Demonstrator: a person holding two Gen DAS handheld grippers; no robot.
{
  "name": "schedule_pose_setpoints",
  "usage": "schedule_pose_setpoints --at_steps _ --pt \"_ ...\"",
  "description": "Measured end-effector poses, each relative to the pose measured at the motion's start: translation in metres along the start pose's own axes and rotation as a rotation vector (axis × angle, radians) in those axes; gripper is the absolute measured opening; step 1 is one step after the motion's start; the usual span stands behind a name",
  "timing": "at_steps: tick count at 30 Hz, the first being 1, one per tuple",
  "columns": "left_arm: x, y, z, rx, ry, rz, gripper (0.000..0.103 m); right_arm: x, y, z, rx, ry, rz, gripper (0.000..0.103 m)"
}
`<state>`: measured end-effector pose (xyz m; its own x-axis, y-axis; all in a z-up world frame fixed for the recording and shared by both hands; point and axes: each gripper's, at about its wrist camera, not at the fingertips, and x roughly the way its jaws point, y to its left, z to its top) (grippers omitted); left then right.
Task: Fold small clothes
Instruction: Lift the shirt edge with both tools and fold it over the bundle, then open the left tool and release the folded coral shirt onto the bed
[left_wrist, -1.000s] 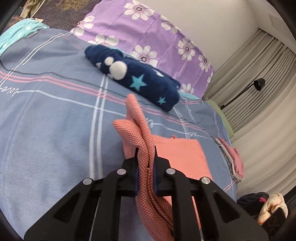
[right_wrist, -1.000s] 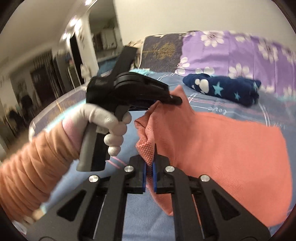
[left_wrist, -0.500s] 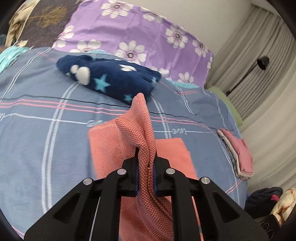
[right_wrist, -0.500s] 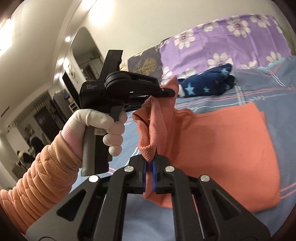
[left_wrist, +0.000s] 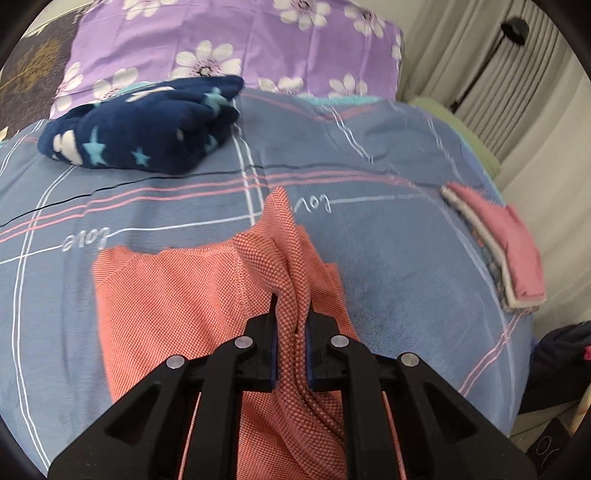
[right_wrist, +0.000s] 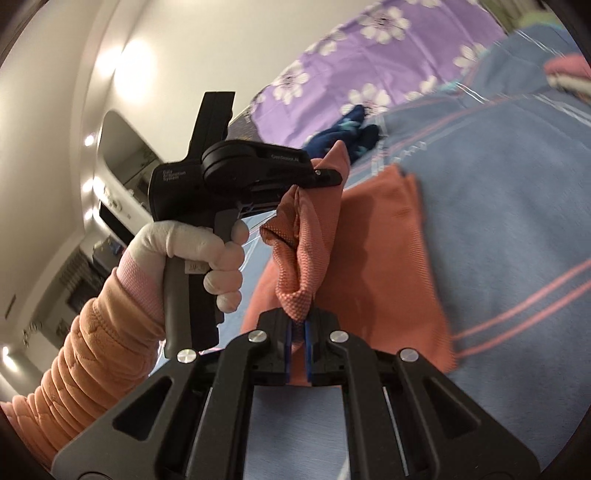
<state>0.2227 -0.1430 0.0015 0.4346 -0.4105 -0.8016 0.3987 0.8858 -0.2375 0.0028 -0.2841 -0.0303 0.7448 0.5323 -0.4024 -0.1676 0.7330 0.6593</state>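
A bed (left_wrist: 388, 236) has a blue cover with pink and white lines. A red cloth (left_wrist: 177, 295) lies on it, partly lifted. A dark blue blanket (left_wrist: 147, 125) with stars sits near purple flowered bedding (left_wrist: 229, 40), maybe a pillow. Folded pink clothes (left_wrist: 509, 243) lie near the edge.

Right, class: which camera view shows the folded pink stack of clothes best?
The left wrist view: the folded pink stack lies whole and fairly sharp on the blue bedspread, layered edges visible. The right wrist view catches only a blurred corner at the frame's upper right edge.
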Motion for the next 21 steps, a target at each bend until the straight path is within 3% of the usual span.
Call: schedule_pose_setpoints --at_steps 8,11,13,15,18,21 --pt "0.032 -0.024 -0.002 0.076 0.052 0.064 0.011 0.001 -0.024 -0.005 0.066 0.016 -0.005 0.005" --pt "0.037 -0.027 -0.004 0.107 0.050 0.066 0.021 0.005 -0.033 -0.006 0.098 0.035 -0.011 0.005" --pt "0.028 -0.028 -0.002 0.114 0.020 0.046 0.037 0.006 -0.039 -0.009 0.120 0.049 -0.012 0.006" --pt "0.009 -0.031 -0.002 0.147 -0.047 0.055 0.040 0.006 -0.045 -0.011 0.139 0.064 -0.014 0.007" --pt "-0.027 -0.032 -0.016 0.255 -0.157 0.139 0.052 0.006 -0.048 -0.013 0.150 0.076 -0.010 0.008" --pt "-0.051 -0.021 -0.042 0.285 -0.177 0.164 0.055 0.008 -0.049 -0.014 0.157 0.091 -0.017 0.011"
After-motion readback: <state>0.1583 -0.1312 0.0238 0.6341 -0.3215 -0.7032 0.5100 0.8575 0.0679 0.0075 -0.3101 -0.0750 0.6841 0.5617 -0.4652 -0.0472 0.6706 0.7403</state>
